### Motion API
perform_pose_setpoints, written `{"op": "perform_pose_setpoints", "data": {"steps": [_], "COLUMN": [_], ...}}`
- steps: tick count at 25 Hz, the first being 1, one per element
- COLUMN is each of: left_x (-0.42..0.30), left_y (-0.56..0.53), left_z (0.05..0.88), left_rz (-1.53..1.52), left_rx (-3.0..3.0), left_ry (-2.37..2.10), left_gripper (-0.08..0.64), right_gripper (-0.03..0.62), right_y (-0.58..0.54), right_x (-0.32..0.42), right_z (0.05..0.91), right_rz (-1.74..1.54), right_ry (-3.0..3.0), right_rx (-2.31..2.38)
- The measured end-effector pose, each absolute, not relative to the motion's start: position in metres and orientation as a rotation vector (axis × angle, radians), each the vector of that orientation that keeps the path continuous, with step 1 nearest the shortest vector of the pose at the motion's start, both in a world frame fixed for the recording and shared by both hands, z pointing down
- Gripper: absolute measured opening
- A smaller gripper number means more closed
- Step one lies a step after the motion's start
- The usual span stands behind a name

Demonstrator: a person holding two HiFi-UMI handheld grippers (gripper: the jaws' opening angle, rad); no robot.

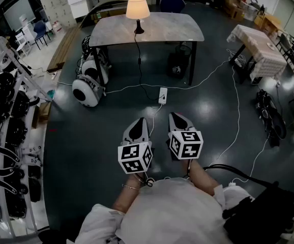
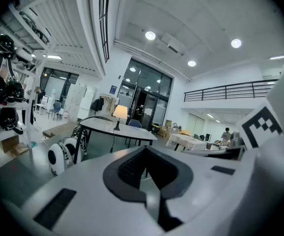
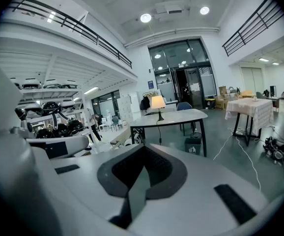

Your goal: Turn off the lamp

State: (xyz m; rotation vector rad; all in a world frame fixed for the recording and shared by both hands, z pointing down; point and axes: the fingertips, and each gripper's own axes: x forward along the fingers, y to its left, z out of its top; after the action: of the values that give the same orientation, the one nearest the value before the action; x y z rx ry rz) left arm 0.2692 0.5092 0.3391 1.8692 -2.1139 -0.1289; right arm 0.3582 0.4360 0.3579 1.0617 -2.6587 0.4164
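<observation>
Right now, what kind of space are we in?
Probably a robotics lab or workshop hall: racks of gear along the wall, white wheeled machines parked by the table, and cables trailing across the floor.

Straight ahead of my left gripper (image 1: 138,126) stands a grey-topped table (image 1: 167,32) on dark legs; on its top a lit lamp (image 1: 137,9) stands upright; the lamp's dark cord (image 1: 139,60) hangs over the near edge down to the dark floor (image 1: 96,136); on the floor, between the table and my right gripper (image 1: 178,120), lies a white power strip (image 1: 163,95); a black bin (image 1: 178,65) stands under the table; white round machines (image 1: 87,88) sit by the table's left legs, ahead and left of my left gripper; white cables (image 1: 237,121) trail across the floor to the right of my right gripper; further right stands a cloth-covered table (image 1: 256,44).
</observation>
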Motion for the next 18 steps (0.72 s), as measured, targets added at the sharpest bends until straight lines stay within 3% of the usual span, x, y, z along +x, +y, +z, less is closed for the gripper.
{"op": "perform_pose_setpoints", "data": {"steps": [18], "left_x": [0.235], "left_y": [0.517], "left_z": [0.354], "left_rz": [-0.107], "left_rx": [1.881], "left_ry": [-2.085], "left_gripper": [0.006], "right_gripper": [-0.002], "right_y": [0.436], "right_x": [0.341], "right_z": [0.377], "right_rz": [0.535], "right_ry": [-2.631], "right_rx": [1.158]}}
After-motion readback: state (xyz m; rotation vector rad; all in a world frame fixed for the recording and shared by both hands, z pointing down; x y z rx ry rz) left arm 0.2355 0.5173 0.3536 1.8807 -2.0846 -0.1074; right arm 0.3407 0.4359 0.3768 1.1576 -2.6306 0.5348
